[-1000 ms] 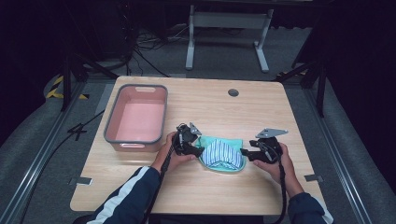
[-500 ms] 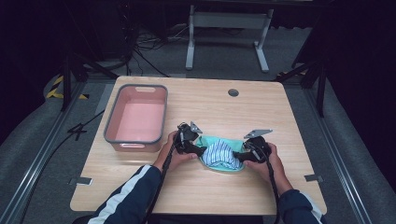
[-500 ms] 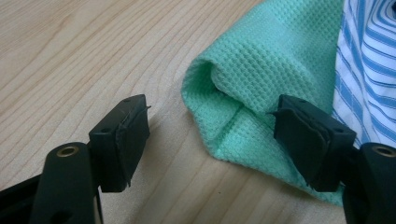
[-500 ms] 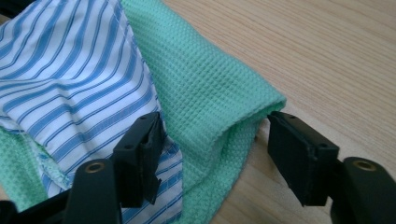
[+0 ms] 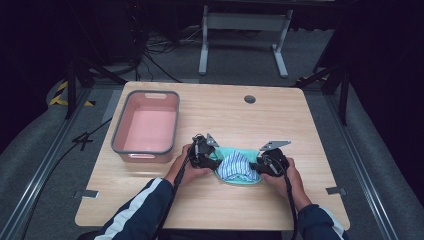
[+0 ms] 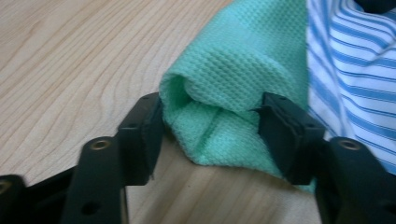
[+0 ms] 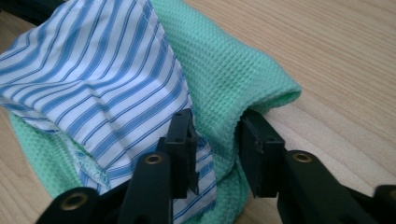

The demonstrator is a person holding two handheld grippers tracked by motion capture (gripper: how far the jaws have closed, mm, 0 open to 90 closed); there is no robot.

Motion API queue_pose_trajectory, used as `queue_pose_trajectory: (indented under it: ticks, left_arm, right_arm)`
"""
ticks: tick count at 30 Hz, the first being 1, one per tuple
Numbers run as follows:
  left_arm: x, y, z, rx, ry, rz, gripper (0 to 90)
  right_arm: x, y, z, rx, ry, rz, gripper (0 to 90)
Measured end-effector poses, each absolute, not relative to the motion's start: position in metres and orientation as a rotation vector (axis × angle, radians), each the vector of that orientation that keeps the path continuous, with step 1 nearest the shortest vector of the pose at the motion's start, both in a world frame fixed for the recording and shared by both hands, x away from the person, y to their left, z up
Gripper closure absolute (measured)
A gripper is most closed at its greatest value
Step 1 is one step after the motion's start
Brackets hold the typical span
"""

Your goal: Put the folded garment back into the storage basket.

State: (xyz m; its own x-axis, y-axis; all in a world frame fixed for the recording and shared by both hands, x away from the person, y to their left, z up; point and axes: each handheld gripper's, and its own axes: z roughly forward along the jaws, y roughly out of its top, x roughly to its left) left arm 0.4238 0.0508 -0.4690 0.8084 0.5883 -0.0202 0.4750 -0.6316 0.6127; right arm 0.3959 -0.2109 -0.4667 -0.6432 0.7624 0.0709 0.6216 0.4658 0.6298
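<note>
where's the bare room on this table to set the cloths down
Free: the far right of the table past the small round hole, and the near strip in front of the forearms. The pink bin is empty too. Crowded: the middle, where both tools pinch the green cloth and striped cloth.

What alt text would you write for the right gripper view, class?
Black tongs pinch a bunched fold of green waffle cloth with blue-and-white striped fabric lying on it, all resting on a light wooden table.
</note>
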Motion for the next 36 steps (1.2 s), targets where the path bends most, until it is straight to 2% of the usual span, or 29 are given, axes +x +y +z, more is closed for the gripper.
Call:
queue_pose_trajectory:
  ticks: [4,12,19,36]
  left_arm:
    - [0.419,0.049,-0.469,2.365,0.744,0.235,61.4]
    - [0.417,0.047,-0.469,2.359,0.720,0.203,79.1]
    - [0.418,0.049,-0.466,2.368,0.699,0.176,81.7]
    - [0.409,0.044,-0.451,2.405,0.628,0.239,82.0]
  right_arm:
    - [0.395,-0.212,-0.467,1.198,2.495,0.958,75.9]
    - [0.392,-0.214,-0.467,1.195,2.496,0.977,79.3]
    - [0.389,-0.215,-0.459,1.176,2.489,0.997,79.9]
    - [0.383,-0.219,-0.445,1.184,2.450,1.055,80.1]
